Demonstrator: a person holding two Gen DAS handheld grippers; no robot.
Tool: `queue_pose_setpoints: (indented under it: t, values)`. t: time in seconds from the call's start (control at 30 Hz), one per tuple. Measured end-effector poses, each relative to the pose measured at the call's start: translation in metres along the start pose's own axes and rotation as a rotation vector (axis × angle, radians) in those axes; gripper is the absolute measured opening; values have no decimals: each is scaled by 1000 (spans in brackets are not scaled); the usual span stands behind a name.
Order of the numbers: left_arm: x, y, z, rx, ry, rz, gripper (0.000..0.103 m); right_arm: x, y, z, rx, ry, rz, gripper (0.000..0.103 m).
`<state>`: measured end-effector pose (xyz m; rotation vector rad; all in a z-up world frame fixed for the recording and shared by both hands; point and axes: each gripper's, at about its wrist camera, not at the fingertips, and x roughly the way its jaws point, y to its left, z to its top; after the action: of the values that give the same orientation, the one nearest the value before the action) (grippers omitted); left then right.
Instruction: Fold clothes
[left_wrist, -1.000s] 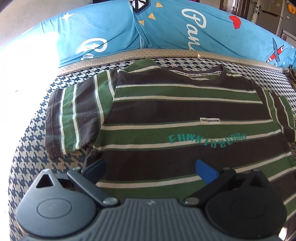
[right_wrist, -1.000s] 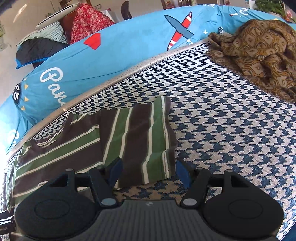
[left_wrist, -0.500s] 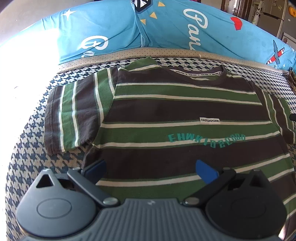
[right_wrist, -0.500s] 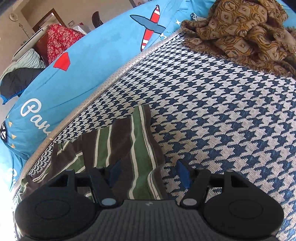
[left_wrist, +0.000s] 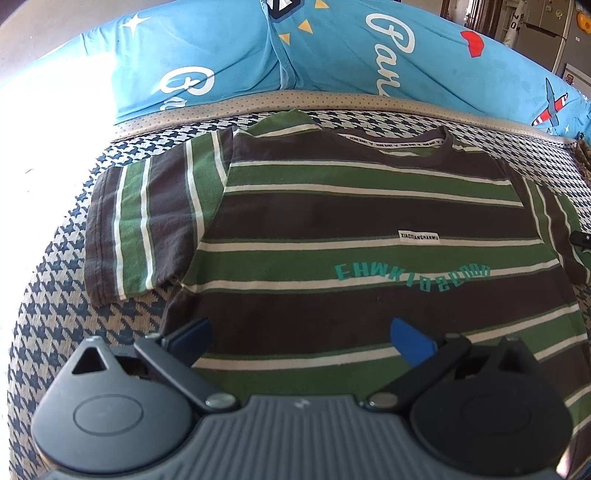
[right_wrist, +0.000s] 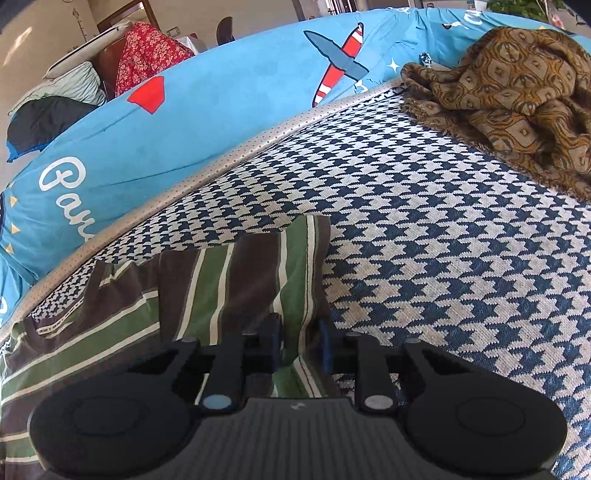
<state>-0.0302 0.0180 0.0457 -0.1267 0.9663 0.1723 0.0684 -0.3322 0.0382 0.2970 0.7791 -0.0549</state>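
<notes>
So we've got the striped t-shirt (left_wrist: 332, 229) spread flat, chest side up, on the houndstooth sofa cover (right_wrist: 443, 258), collar toward the blue cushions (left_wrist: 221, 66) at the back. Both sleeves are laid out to the sides.

Our right gripper (right_wrist: 300, 345) is down at the shirt's right sleeve (right_wrist: 258, 273), near its lower outer corner. The jaws are closing and nearly together, with a pinch of green-and-white sleeve fabric sitting between the blue pads. It looks like they've caught the cloth, though the grip may not be fully set.

Our left gripper (left_wrist: 301, 334) hovers over the bottom part of the shirt with its jaws spread wide and nothing between them.

Tips for doing this step right, as far as we can judge:
- Let the right jaws finish closing before lifting, otherwise the thin knit will probably slip out.
- Make sure we've got both layers of the sleeve, not just the top one, or it'll peel apart when raised.
- Lift only a little, then carry the sleeve inward across the chest so the fold line runs straight down from the shoulder.
- The left gripper could press on the body to stop the shirt sliding on the cover.
- Steer clear of the brown patterned blanket (right_wrist: 517, 92) bunched up off to the right.
</notes>
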Motion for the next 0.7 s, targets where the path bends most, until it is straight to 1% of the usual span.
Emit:
queue_pose_setpoints:
  t: [0.07,0.17,0.33,0.4,0.5,0.6,0.63,0.7]
  values:
    - [0,1,0,-2,1,1,103,0,0,1,4,-3,8,9]
    - [1,2,0,-3,-1,5,103,-4,4,3,7,-15,13,7]
    - [0,5,0,-14,-5,14,103,-20,26,7,-47,-94,48,7]
    - [0,6,0,-17,-7,20,103,-28,39,7,-77,-127,86,7]
    - [0,10,1,-26,-10,31,103,-39,66,5,-156,-175,158,7]
    - [0,14,1,-42,-8,37,103,-47,97,-4,-255,-199,244,7]
    - [0,15,2,-47,-7,38,103,-48,106,-8,-290,-190,274,7]
    - [1,17,2,-53,-7,40,103,-43,122,-18,-361,-130,336,7]
